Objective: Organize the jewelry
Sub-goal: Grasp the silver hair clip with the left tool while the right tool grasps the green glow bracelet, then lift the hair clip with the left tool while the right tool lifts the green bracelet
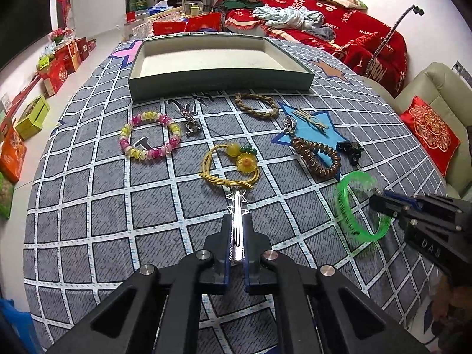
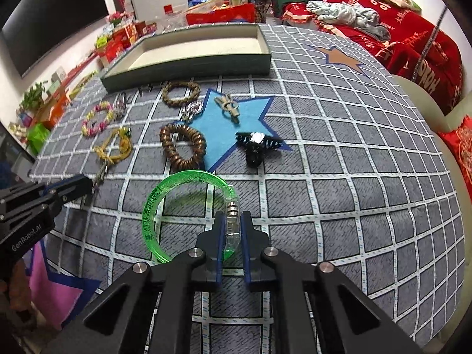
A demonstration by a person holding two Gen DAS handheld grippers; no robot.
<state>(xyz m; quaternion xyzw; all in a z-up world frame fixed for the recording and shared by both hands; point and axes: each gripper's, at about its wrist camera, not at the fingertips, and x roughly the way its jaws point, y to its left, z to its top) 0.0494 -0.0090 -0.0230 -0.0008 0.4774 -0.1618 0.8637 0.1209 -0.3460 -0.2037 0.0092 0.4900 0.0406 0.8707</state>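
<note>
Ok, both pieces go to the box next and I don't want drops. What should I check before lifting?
1. Left hand-held gripper shut on silver hair clip: ok.
2. Right hand-held gripper shut on green bangle, at its clear clasp: ok.
3. Box open: ok.
4. Box interior bare: ok.
5. Clip free of yellow cord bracelet: cannot tell.
6. Bangle off the table: cannot tell.

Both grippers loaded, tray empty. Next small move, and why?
Probably carry the right gripper, shut on the green bangle, forward over the coil bracelet to the open tray. The tray sits at the table's far edge, holding nothing visible. The left gripper, clamping the silver hair clip, could follow.
</note>
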